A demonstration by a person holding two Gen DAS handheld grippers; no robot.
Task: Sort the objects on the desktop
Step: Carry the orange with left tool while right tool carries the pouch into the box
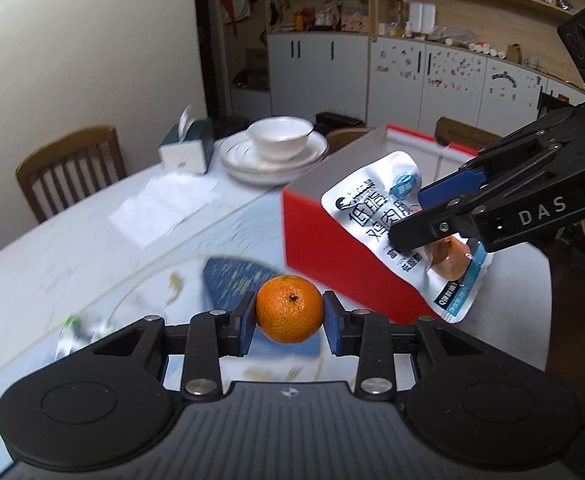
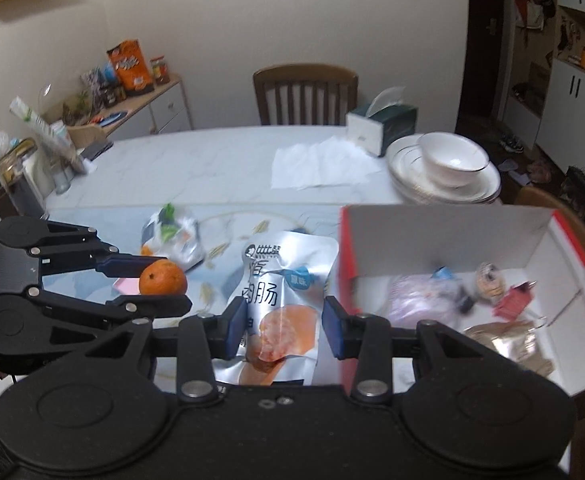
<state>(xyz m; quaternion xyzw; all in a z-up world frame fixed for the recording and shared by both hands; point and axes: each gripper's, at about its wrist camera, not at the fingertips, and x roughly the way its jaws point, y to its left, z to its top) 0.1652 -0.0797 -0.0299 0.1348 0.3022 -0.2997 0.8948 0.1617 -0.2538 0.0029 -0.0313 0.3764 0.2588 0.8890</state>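
The left hand-held gripper (image 1: 289, 314) is clamped on the orange (image 1: 289, 309), lower centre; the right hand-held gripper (image 2: 284, 330) pinches the pouch (image 2: 282, 308). Lift both clear over the box (image 2: 444, 236) rim, then let go inside

My right claw (image 2: 284, 328) covers the lower print on the sausage pouch (image 2: 288, 276), and the camera housing cuts off its bottom edge. Inside the red box (image 2: 444, 236) the packets are smeared by blur; I can't name them. The crumpled wrapper (image 2: 172, 236) on the worktop (image 2: 196, 160) is blurred too. From my left claw (image 1: 289, 312), the placemat (image 1: 228, 280) print is unreadable.
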